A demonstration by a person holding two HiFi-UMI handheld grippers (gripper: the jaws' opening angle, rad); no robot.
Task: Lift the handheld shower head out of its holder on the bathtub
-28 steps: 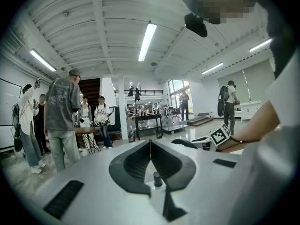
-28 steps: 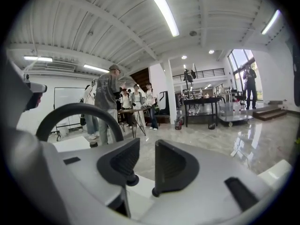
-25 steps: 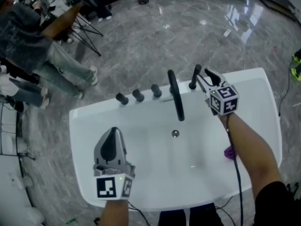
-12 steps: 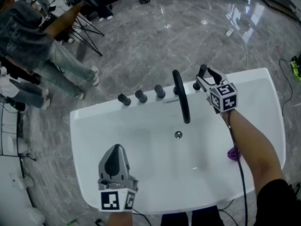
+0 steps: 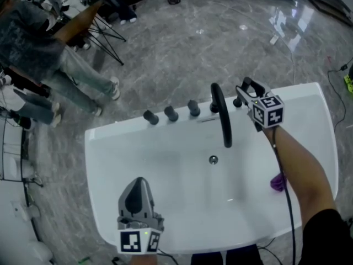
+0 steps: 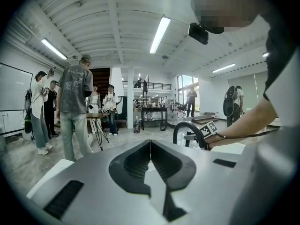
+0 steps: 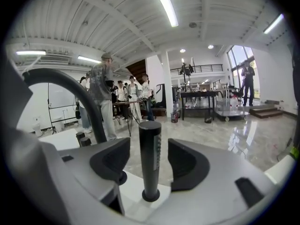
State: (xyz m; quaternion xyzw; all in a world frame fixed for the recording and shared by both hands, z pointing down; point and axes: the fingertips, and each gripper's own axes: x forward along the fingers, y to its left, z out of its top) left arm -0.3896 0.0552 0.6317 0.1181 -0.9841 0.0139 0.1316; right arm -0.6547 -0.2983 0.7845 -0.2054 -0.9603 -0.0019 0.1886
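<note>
Right gripper view: fingers (image 7: pixel 110 159) wide apart, flanking shower head (image 7: pixel 150 158), untouched.

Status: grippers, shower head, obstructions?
Left gripper shut, empty, over tub. Right gripper open, straddling shower head, pads not touching. Head upright in holder. Spout alongside, clear.

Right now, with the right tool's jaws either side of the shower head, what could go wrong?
1. The right tool stands open, pads clear of the upright shower head. Its handle is slim, round and smooth, so an off-centre squeeze might slip or tilt it in its holder.
2. The curved faucet rises close beside it; a lift that drifts sideways could knock it.
</note>
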